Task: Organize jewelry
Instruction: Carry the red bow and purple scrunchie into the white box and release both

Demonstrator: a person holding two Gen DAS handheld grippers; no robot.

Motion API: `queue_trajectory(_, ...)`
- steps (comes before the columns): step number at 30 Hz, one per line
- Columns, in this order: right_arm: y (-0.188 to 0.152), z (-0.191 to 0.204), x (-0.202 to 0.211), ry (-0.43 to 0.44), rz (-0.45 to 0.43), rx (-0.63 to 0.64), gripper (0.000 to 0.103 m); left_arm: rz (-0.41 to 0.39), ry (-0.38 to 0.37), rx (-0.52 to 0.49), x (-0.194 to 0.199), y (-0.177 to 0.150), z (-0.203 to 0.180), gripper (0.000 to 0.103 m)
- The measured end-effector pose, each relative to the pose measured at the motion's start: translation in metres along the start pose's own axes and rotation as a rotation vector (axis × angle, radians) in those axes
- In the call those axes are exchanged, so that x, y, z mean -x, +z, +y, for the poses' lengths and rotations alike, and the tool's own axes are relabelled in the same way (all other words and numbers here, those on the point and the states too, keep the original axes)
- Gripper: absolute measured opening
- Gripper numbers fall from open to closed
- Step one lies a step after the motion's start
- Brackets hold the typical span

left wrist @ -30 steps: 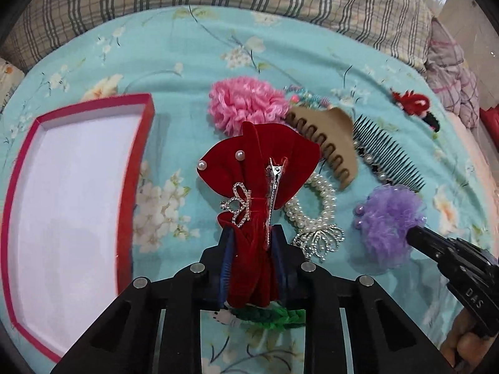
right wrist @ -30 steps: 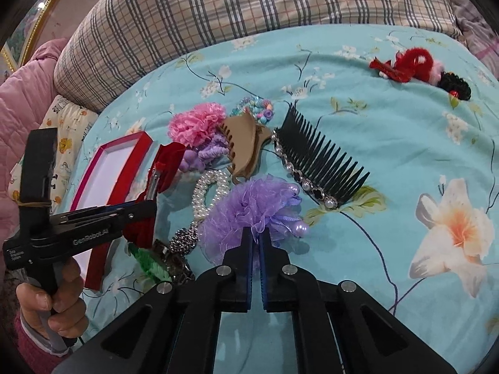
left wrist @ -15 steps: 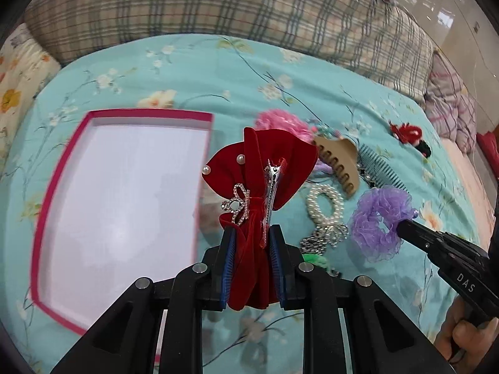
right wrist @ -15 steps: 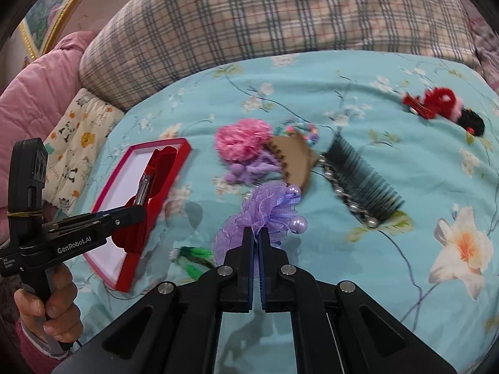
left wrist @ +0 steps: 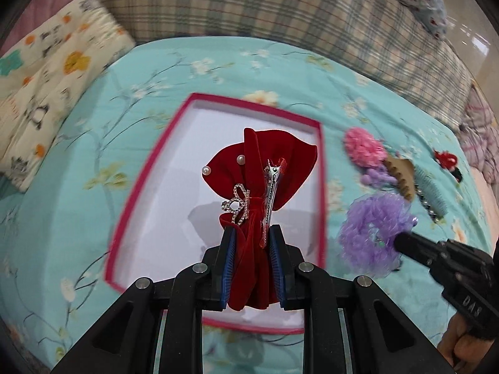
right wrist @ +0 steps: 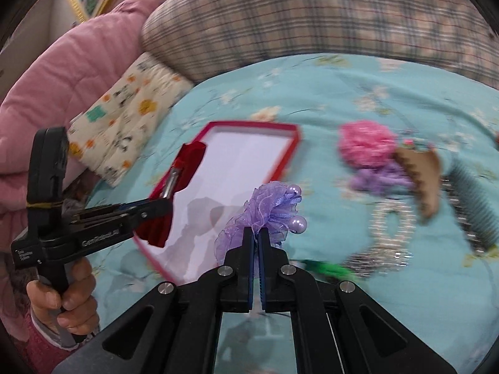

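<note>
My left gripper is shut on a red velvet bow clip with pearls and a silver clip, held in the air over the red-rimmed white box. My right gripper is shut on a purple organza scrunchie with pearl beads, held above the box's near right edge. In the left wrist view the scrunchie hangs just right of the box. The left gripper with the bow shows at left in the right wrist view.
On the teal floral bedspread to the right lie a pink scrunchie, a tan claw clip, a black comb, a pearl bracelet and a green piece. A plaid pillow lies behind.
Both grippers have lifted their items off the pile and moved left. The bow now hangs over the white box, and the purple scrunchie is near the box's right edge.
</note>
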State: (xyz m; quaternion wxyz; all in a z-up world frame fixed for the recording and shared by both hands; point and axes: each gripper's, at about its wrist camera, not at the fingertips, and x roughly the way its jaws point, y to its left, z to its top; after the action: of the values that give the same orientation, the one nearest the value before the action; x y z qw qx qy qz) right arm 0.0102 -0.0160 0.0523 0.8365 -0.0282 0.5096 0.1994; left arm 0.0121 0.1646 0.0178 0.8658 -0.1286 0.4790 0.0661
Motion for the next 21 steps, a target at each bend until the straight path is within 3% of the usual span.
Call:
queue_trajectory(11, -0.022, 0.065, -0.066, 0.090, 0.141, 0.076, 0.001, 0.055, 0.043, 0.071, -0.015, -0.009, 0.019, 0.021)
queue_trajectory(16, -0.034, 0.055, -0.083, 0.034, 0.213, 0.075, 0.001, 0.073, 0.045, 0.076, -0.025, -0.010, 0.021, 0.021)
queue_trajectory(21, -0.032, 0.034, -0.076, -0.043, 0.204, 0.074, 0.001, 0.091, 0.042, 0.068, -0.041, -0.007, 0.022, 0.021)
